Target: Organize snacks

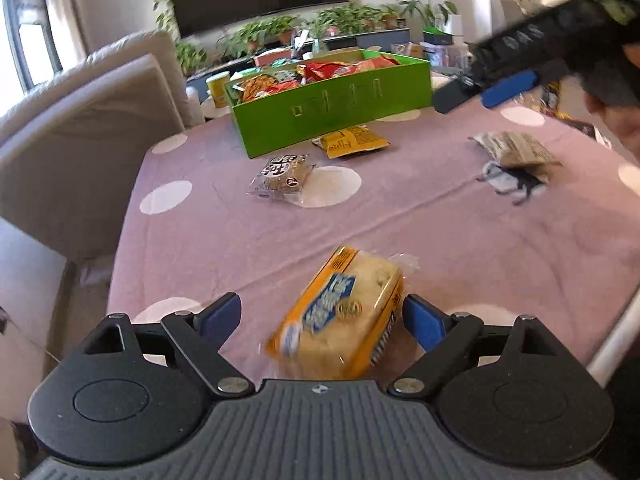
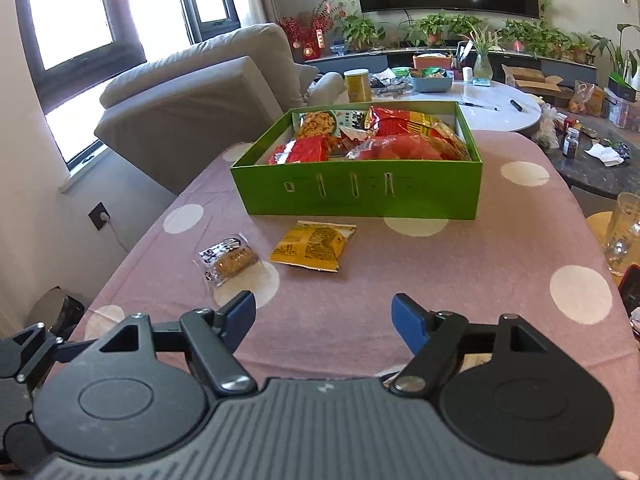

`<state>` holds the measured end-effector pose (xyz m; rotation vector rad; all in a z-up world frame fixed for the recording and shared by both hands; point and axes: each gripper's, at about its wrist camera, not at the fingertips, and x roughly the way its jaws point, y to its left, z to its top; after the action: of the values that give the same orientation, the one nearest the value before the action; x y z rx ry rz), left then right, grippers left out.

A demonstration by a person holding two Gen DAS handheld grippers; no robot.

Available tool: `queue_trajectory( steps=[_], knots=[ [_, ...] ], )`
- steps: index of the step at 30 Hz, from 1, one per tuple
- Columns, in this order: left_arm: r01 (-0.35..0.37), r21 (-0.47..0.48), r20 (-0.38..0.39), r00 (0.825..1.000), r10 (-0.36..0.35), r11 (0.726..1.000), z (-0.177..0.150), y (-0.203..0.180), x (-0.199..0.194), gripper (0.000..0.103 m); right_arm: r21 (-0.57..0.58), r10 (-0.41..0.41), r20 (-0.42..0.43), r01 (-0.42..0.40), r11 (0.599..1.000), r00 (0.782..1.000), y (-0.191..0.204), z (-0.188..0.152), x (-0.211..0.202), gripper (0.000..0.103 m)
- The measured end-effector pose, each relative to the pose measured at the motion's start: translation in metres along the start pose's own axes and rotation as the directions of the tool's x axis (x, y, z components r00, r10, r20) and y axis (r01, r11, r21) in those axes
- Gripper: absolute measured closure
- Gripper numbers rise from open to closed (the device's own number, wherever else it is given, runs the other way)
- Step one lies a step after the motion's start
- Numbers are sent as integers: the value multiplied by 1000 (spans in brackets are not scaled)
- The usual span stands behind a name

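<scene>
At 6 o'clock on worktop, yellow cracker pack between left gripper fingers, spread wide, not gripping yet. Right gripper open, empty, facing green box at 12 w/ snacks.

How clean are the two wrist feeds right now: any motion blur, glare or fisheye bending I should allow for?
Left wrist view: the yellow cracker pack between the open left claw is smeared by motion, and the right claw is blurred too. Right wrist view: sharp on the green box; the windows blow out white; edges bend.
</scene>
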<state>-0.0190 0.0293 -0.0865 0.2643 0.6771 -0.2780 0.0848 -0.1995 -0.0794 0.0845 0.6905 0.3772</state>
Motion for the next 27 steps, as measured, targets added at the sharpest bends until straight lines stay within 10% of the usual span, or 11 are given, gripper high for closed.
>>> queue_trajectory(
  steps=[6, 27],
  knots=[
    [60, -156, -28, 998, -65, 986, 5, 15, 15, 59, 5, 1, -11, -1, 1000, 1000, 0, -2, 7, 38],
    [20, -306, 26, 1000, -13, 952, 0, 39, 2, 62, -106, 104, -78, -112, 988, 992, 59, 2, 48, 37]
  ],
)
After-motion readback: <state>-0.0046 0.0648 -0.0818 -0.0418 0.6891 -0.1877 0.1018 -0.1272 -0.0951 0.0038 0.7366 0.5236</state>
